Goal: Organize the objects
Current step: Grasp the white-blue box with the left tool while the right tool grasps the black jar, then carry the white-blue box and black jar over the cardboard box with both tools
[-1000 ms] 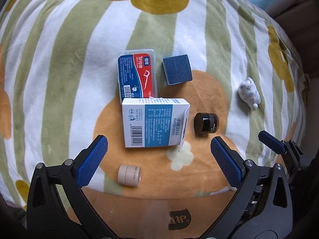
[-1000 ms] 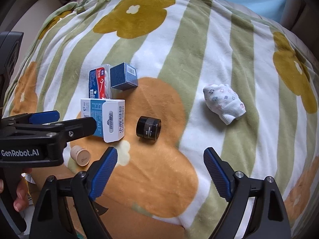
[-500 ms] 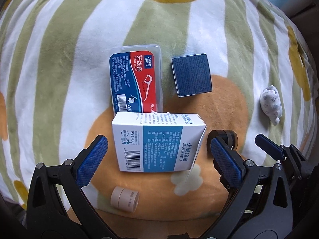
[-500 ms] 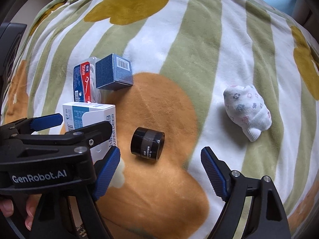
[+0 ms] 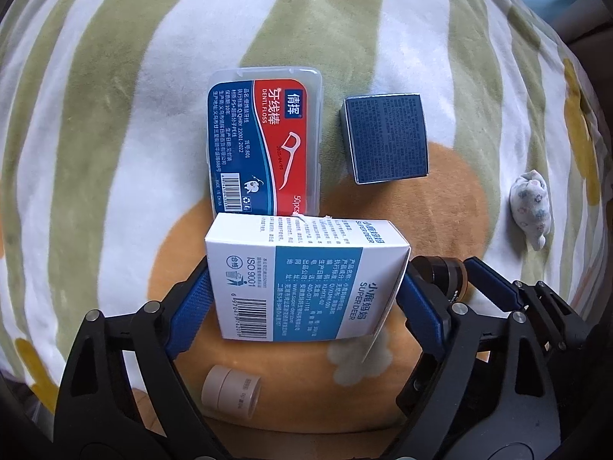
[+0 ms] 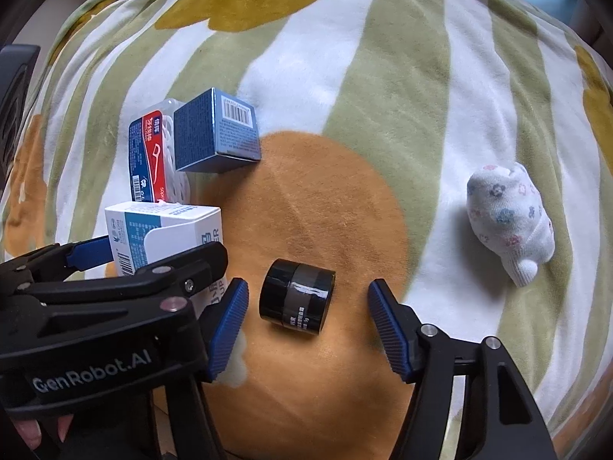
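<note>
A white and blue carton (image 5: 306, 280) lies on the striped flower blanket (image 5: 115, 153). My left gripper (image 5: 304, 303) has a pad against each end of it, shut on it; the carton also shows in the right wrist view (image 6: 161, 230). A small black jar (image 6: 297, 299) lies on its side on the orange patch, between the open pads of my right gripper (image 6: 306, 326), not touched. A red and blue dental floss case (image 5: 264, 145) and a dark blue box (image 5: 387, 138) lie just beyond the carton.
A small beige roll (image 5: 231, 387) lies near the blanket's front edge, under my left gripper. A rolled white floral sock (image 6: 509, 222) lies to the right. The blanket falls away at the left and right sides.
Both grippers moved forward and down. The left pads closed in onto the carton's ends. The right pads narrowed and now flank the black jar.
</note>
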Motion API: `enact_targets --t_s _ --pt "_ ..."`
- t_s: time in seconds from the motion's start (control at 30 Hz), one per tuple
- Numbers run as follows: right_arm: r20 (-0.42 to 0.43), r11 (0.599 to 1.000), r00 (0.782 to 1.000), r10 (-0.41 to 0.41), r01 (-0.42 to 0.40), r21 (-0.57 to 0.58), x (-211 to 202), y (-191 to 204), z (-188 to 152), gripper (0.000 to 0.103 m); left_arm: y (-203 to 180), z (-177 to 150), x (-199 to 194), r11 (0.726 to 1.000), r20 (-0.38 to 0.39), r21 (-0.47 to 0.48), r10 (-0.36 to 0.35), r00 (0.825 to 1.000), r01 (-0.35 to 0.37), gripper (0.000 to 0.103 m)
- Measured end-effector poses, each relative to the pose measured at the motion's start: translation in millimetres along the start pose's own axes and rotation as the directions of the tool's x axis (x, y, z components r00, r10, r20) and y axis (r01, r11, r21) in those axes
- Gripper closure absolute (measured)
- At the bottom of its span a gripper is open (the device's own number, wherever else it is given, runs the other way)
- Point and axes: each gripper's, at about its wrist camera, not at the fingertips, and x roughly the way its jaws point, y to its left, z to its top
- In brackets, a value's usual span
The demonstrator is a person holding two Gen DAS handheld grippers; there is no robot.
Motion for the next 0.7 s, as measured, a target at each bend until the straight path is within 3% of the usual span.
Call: enact_targets --t_s 0.23,0.7 --pt "-0.007 1.000 1.000 0.021 -0.021 0.018 -5 0 -3 0.073 -3 0 -2 1.000 0.006 -0.001 -0.001 1.000 0.001 0.015" --pt "-0.001 0.999 1.000 -0.003 0.003 0.034 -35 -12 -16 0.074 -3 -2 -37 0.999 0.035 -0.008 -0.036 0.999 0.036 0.015"
